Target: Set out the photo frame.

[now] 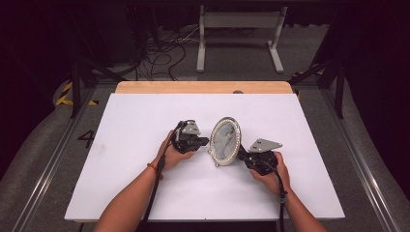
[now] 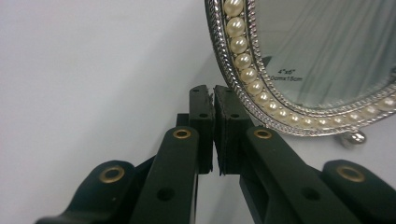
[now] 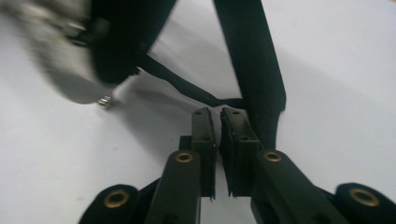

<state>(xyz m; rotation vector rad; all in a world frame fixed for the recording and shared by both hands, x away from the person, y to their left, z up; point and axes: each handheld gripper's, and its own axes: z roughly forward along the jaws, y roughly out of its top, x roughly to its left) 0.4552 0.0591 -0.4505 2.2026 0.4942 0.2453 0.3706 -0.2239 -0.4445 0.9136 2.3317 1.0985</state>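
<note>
1. I see the oval pearl-rimmed picture frame [image 1: 225, 141] standing upright near the middle of the white bench [image 1: 145, 121].
2. My left tool [image 1: 203, 142] sits at the frame's nine o'clock, just beside its rim, jaws together on nothing.
3. My right tool [image 1: 240, 152] is at the frame's four o'clock, behind it, next to the black back stand [image 3: 252, 60]; its jaws are slightly parted and hold nothing.

Frame [image 1: 225, 141] by left fingers [image 2: 201, 116]: shiny silver metal w/ glossy pearl beads, smooth glass. Jaws matt black plastic. Table [image 1: 145, 125] matt white.
</note>
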